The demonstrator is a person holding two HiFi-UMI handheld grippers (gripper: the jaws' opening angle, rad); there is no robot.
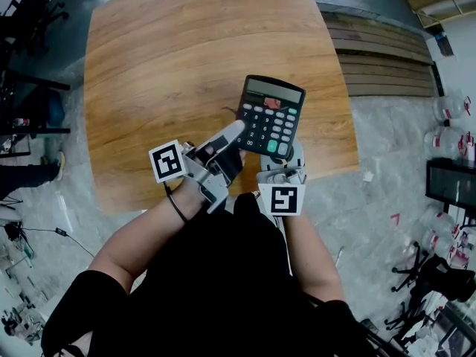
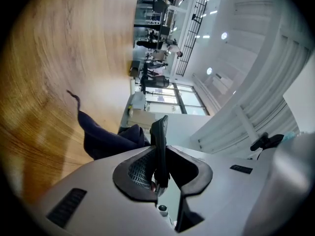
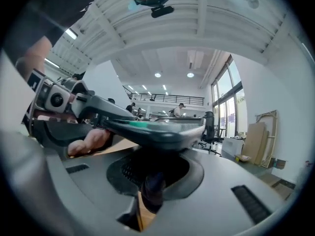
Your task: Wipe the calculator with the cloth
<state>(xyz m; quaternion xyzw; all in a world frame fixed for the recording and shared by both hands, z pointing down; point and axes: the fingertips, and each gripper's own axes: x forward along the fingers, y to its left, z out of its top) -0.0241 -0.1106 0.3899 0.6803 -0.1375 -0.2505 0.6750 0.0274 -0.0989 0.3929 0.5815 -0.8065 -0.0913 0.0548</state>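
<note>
Edgewise, left claw clamps calculator, right claw pinches cloth (head view hides that).

Open tabletop beyond calculator

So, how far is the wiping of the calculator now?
Picked up: the left gripper clamps the calculator by its edge, above the wooden table. In hand: the right gripper pinches the dark blue cloth just under the calculator's near end. Left: the key face shows uncovered; how much is wiped cannot be told.
</note>
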